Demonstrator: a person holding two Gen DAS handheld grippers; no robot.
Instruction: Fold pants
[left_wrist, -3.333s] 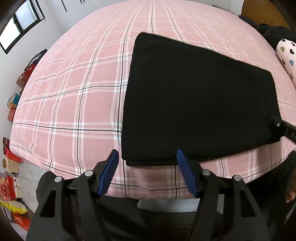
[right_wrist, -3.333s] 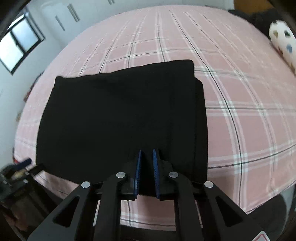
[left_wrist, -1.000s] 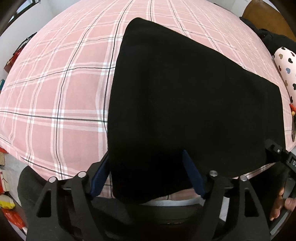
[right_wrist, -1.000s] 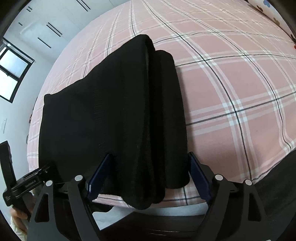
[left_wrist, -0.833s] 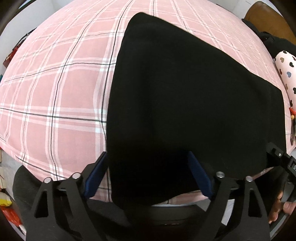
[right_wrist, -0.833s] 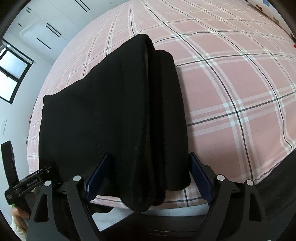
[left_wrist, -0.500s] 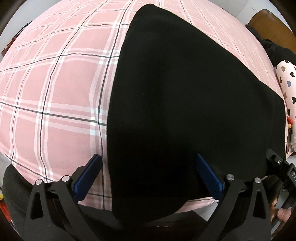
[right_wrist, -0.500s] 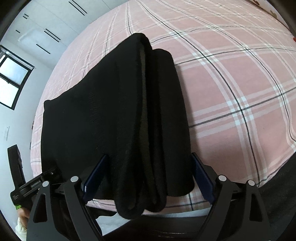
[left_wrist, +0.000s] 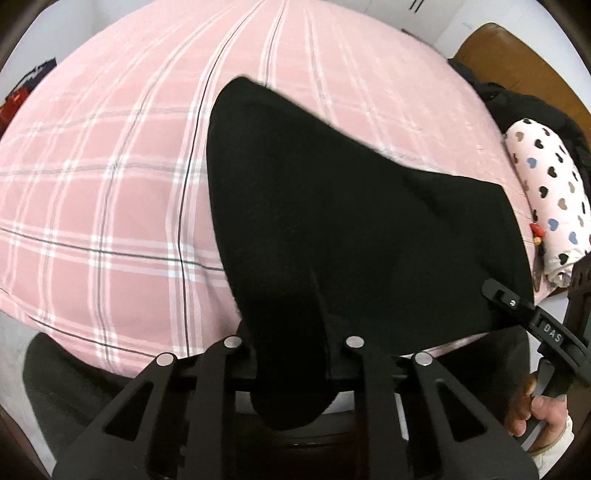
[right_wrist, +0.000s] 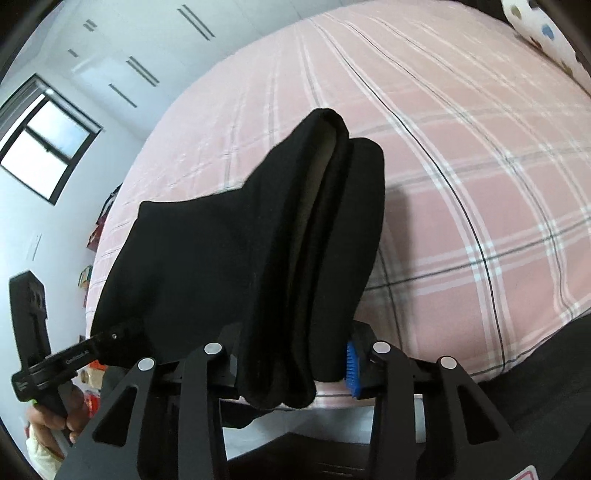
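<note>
The folded black pants (left_wrist: 351, 221) lie on the pink plaid bed (left_wrist: 110, 184), with their near edge lifted. My left gripper (left_wrist: 291, 354) is shut on the near left corner of the pants; the cloth hides its fingertips. My right gripper (right_wrist: 295, 362) is shut on the near right end of the pants (right_wrist: 258, 240), where several stacked layers bunch between the jaws; one blue pad (right_wrist: 351, 369) shows beside the cloth. Each gripper also shows in the other's view, the right one (left_wrist: 535, 325) and the left one (right_wrist: 74, 354).
A white heart-print pillow (left_wrist: 550, 199) and dark clothes (left_wrist: 517, 107) lie at the bed's right side. A window (right_wrist: 40, 147) and white wardrobe doors (right_wrist: 147, 55) stand beyond the bed. Boxes sit on the floor at the left (right_wrist: 88, 277).
Both grippers have closed on the near edge of the pants and lifted it off the bed. The cloth now rises and bunches between the jaws.
</note>
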